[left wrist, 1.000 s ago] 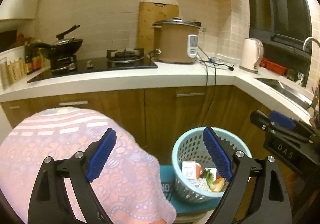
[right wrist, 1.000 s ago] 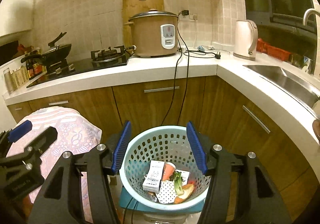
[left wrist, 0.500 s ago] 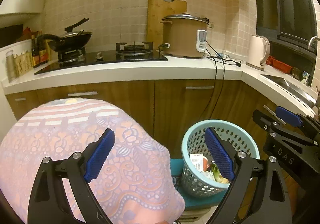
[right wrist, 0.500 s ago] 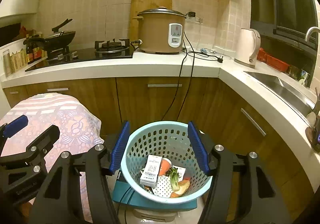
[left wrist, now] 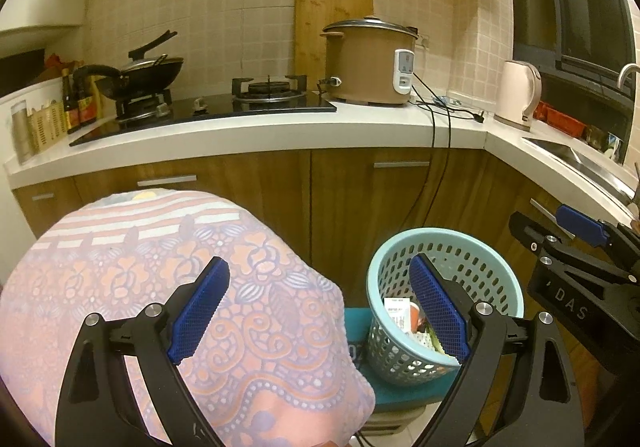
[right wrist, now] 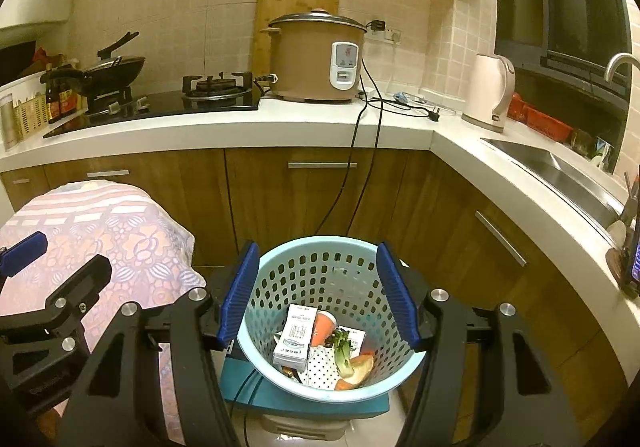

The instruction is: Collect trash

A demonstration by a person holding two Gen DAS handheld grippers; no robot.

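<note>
— What are your claws doing?

— My right gripper (right wrist: 318, 293) is hanging above the one blue basket (right wrist: 280, 363), jaws apart, gripping nothing. My left gripper (left wrist: 320, 309) is gaping too, empty, over the patterned cloth (left wrist: 120, 267).

— And the trash?

— It is lying in the basket's bottom: one white carton (right wrist: 295, 339), one orange cup (right wrist: 322, 329), one leafy stalk (right wrist: 342, 347). The basket is sitting on one teal box (right wrist: 256, 393).

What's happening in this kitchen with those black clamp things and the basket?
A person holds two black two-finger grippers over a pale blue perforated plastic basket standing on a teal box on the floor. Both the left gripper and right gripper are open and empty. The basket already holds trash: a small white carton, an orange paper cup and vegetable scraps.
</note>
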